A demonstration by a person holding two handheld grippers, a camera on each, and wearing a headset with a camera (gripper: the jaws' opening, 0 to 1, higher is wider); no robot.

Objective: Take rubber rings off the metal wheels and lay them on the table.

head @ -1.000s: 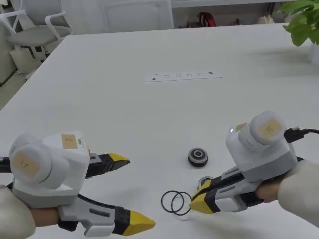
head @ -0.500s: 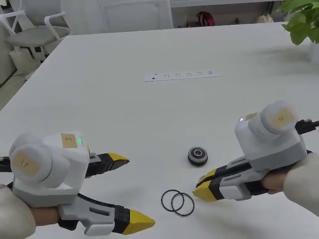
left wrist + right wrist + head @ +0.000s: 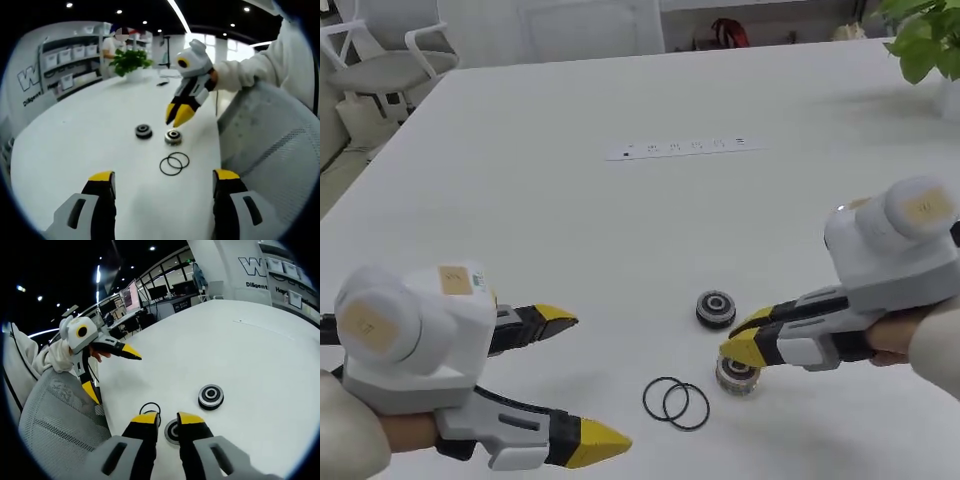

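Near the table's front, two loose black rubber rings point(image 3: 675, 402) point(image 3: 174, 163) lie overlapping. A bare metal wheel point(image 3: 737, 372) point(image 3: 173, 136) point(image 3: 172, 431) sits just right of them. A second wheel point(image 3: 716, 309) point(image 3: 143, 131) point(image 3: 210, 396), still ringed in black, rests a little farther back. My right gripper point(image 3: 745, 340) point(image 3: 179, 114) point(image 3: 168, 419) hovers just above the bare wheel; its jaws are nearly together and hold nothing. My left gripper point(image 3: 580, 380) point(image 3: 164, 176) point(image 3: 114, 374) stands wide open to the left of the rings, also holding nothing.
A flush socket strip point(image 3: 682, 149) is set into the white table point(image 3: 620, 240) farther back. A potted plant point(image 3: 925, 40) stands at the far right corner and white chairs point(image 3: 390, 60) at the far left. A grey mesh chair point(image 3: 270, 150) is close behind the grippers.
My right gripper has drawn back to the right, away from the rings, and the bare wheel now sits uncovered under its tips. The left gripper has stayed put.
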